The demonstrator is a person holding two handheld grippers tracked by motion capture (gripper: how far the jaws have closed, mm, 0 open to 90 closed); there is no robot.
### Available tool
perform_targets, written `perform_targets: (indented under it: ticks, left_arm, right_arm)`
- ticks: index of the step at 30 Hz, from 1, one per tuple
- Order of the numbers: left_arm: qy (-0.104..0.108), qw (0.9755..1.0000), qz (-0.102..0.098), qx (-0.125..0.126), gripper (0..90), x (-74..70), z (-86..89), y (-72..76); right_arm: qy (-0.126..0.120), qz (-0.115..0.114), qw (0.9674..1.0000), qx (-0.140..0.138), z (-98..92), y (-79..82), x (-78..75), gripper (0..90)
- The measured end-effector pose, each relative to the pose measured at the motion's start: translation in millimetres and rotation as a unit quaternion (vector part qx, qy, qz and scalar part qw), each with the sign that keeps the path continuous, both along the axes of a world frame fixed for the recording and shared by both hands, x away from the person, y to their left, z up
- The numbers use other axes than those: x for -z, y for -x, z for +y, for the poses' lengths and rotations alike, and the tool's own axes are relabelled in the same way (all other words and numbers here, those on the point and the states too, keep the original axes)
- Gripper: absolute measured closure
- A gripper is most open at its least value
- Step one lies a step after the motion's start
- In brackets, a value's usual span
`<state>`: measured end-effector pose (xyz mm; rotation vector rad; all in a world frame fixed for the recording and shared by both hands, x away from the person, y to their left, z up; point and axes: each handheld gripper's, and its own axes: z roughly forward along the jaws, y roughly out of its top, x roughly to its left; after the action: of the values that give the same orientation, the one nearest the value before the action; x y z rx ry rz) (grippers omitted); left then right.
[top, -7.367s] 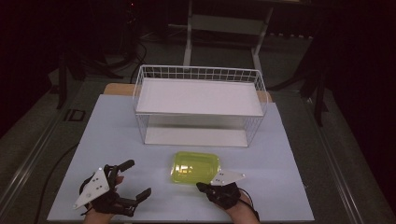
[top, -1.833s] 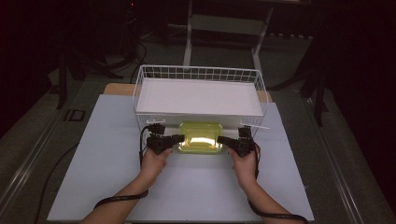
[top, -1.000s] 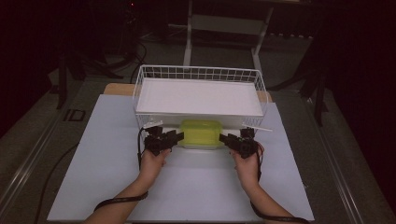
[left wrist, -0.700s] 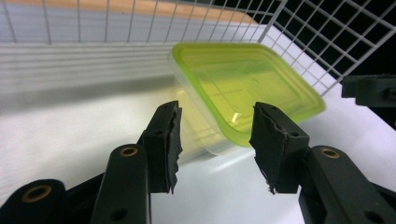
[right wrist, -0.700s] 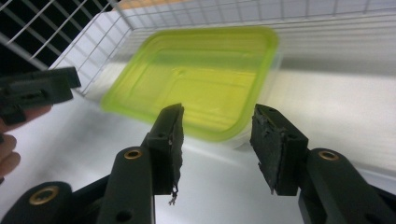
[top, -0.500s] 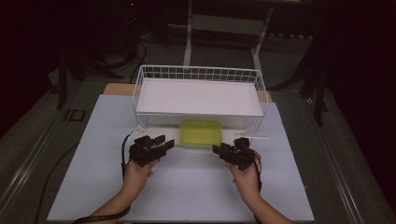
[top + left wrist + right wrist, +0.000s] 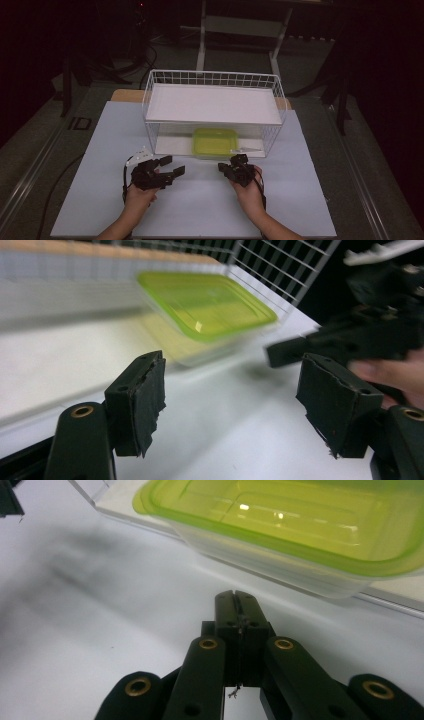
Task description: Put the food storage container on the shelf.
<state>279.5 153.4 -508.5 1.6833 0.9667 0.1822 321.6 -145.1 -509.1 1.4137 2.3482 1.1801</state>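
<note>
— On the white worktop (image 7: 100, 150), what has changed since half a second ago?

— Both hands have drawn back toward the near edge. The left tongs (image 7: 170, 167), which were just in front of the wire rack (image 7: 212, 80), now sit lower and to the left, and the right tongs (image 7: 226, 169) have also come away from the rack. Some seconds earlier the green-lidded container (image 7: 215, 142) lay out on the open worktop; now it rests under the rack's white shelf (image 7: 212, 104), on the lower white board, at the front.

— And how do the tongs stand?

— In the left gripper view the left tongs (image 7: 230, 400) are spread wide with nothing between the pads. In the right gripper view the right tongs (image 7: 236, 602) are pressed together, empty, pointing at the container (image 7: 280, 525) from just in front of it. Neither touches it.

— What is in the containers?

— The container is a clear tub under a yellow-green lid (image 7: 205, 302); its contents cannot be made out. The rack holds the tub on its lower level, and the shelf above it is bare.
</note>
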Motion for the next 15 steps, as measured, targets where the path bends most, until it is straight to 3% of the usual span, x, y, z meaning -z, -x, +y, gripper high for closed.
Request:
perform_targets:
  ticks: [4, 7, 11, 15]
  left_arm:
    - [-0.026, 0.9994, -0.021, -0.01, 13.6, 5.0, -4.9, 3.4]
    - [-0.045, 0.9978, -0.032, -0.035, 0.1, 6.9, -5.9, 5.3]
    - [-0.033, 0.9972, -0.036, -0.056, 0.1, 9.3, -1.9, 5.6]
    - [-0.036, 0.9965, -0.051, -0.055, 0.1, 8.8, 0.7, 5.4]
  right_arm:
    - [0.006, -0.002, 1.0, 0.004, 5.0, -5.7, 5.9, 89.9]
    - [0.003, 0.001, 0.9999, 0.012, 6.1, -10.8, 8.9, 89.9]
    - [0.005, 0.001, 0.9998, 0.017, 10.1, -16.6, 11.4, 89.9]
    - [0.001, -0.005, 0.9996, 0.027, 12.3, -25.0, 12.9, 90.0]
